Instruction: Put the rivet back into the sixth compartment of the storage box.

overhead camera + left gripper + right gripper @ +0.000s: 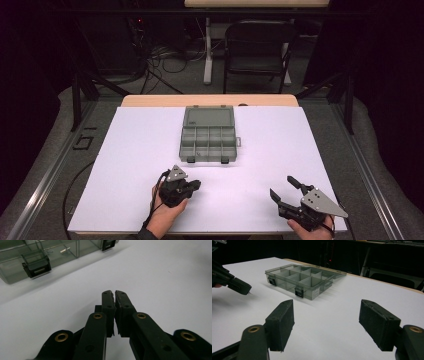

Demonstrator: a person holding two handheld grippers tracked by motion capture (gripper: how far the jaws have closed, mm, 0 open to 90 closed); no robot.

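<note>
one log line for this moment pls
left tongs shut, empty | right tongs open, empty | organizer box lid open, untouched

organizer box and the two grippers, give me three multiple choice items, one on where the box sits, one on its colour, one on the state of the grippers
1. Where does the organizer box lie on the white table?
A. beyond both grippers, near the far middle
B. at the near edge between the hands
C. at the far left corner

2. What colour is the box?
A. bright red
B. see-through smoky grey
C. yellow

3. How do the jaws of the left gripper and the right gripper stand?
A. both wide open
B. left open, right shut
C. left shut, right open

Answers:
1 A, the high view shows it farther up the table than both hands.
2 B, its walls and open lid are tinted grey and let the dividers show through.
3 C, the left gripper view shows the pads together, while the right gripper view shows a wide gap.
</note>
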